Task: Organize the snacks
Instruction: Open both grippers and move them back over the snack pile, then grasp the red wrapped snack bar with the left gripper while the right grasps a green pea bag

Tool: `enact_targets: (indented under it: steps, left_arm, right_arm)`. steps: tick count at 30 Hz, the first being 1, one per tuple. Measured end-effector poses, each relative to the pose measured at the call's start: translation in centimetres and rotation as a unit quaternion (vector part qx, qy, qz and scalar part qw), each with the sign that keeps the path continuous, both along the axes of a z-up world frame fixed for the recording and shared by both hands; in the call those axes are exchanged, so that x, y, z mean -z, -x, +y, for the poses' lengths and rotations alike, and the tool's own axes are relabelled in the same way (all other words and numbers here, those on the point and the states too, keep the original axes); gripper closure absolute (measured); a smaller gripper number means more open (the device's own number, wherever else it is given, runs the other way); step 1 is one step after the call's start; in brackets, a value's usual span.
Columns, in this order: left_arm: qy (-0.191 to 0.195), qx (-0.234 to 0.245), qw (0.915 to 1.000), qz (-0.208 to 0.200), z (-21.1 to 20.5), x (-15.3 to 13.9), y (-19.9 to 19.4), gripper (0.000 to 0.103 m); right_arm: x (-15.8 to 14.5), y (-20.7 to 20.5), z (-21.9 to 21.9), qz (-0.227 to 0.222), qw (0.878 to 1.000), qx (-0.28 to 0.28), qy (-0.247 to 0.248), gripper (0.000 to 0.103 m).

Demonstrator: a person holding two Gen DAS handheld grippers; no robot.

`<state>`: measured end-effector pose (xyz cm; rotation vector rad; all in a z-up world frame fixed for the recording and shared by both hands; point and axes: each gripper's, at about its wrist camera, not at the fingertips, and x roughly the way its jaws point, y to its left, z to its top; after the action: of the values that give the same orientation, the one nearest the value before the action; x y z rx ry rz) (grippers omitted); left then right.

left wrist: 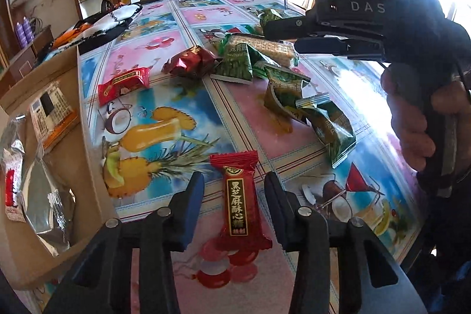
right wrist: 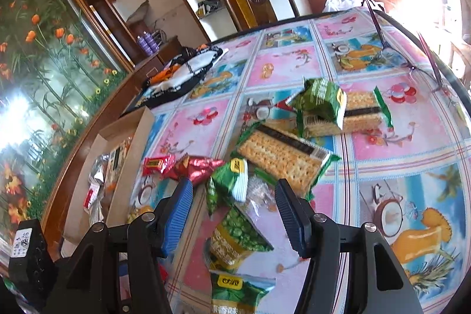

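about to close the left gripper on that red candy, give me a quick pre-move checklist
1. Red candy lies between the left gripper fingers: ok.
2. Pads pressing on the wrapper: not ok, gaps show both sides.
3. Candy clear of other snacks: ok.
4. Cardboard box open, room inside: ok.
5. Right gripper holds nothing, open over the green packets: ok.
6. Left fingertips touching the tablecloth: cannot tell.

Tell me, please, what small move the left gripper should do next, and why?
Probably lower the left gripper slightly and close it on the dark red candy wrapper with gold characters. The wrapper lies flat on the fruit-print tablecloth, lengthwise between the two fingers, with a gap on each side, so the pads do not yet press it.
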<state>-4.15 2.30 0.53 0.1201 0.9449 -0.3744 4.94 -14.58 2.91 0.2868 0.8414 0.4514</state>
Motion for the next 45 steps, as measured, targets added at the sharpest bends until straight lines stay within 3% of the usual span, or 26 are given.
enact_targets:
  steps: [5,19,21,22,33,40,45]
  left_arm:
    - [-0.001,-0.017,0.9999,0.0,0.0,-0.1,-0.6,0.082]
    - [0.001,-0.042,0.9991,0.0,0.1,-0.1,-1.7,0.083]
    - [0.003,-0.043,0.9991,0.0,0.1,-0.1,-1.8,0.083]
    - [0.006,-0.044,0.999,0.001,0.2,-0.2,-1.8,0.083]
    - [0.015,-0.061,0.9978,-0.022,-0.6,-1.2,-4.1,0.083]
    - [0.027,-0.109,0.9923,-0.052,-1.0,-2.8,-6.8,0.083]
    - [-0.006,-0.133,0.9881,-0.078,-1.4,-2.6,-7.2,0.083]
  right_arm:
    - [0.6,0.8,-0.1,0.01,1.0,-0.012,0.015,0.041]
    - [3.0,2.8,4.2,0.008,0.989,-0.071,0.133,0.041]
    - [3.2,2.9,4.4,0.0,0.987,-0.068,0.145,0.055]
    - [3.2,3.0,4.5,-0.003,0.986,-0.068,0.15,0.067]
    - [1.0,3.2,2.9,-0.048,0.993,-0.036,0.101,0.069]
    - [0.0,2.9,1.2,-0.057,0.996,0.002,0.071,0.069]
    - [0.2,2.9,1.7,-0.059,0.995,-0.003,0.082,0.069]
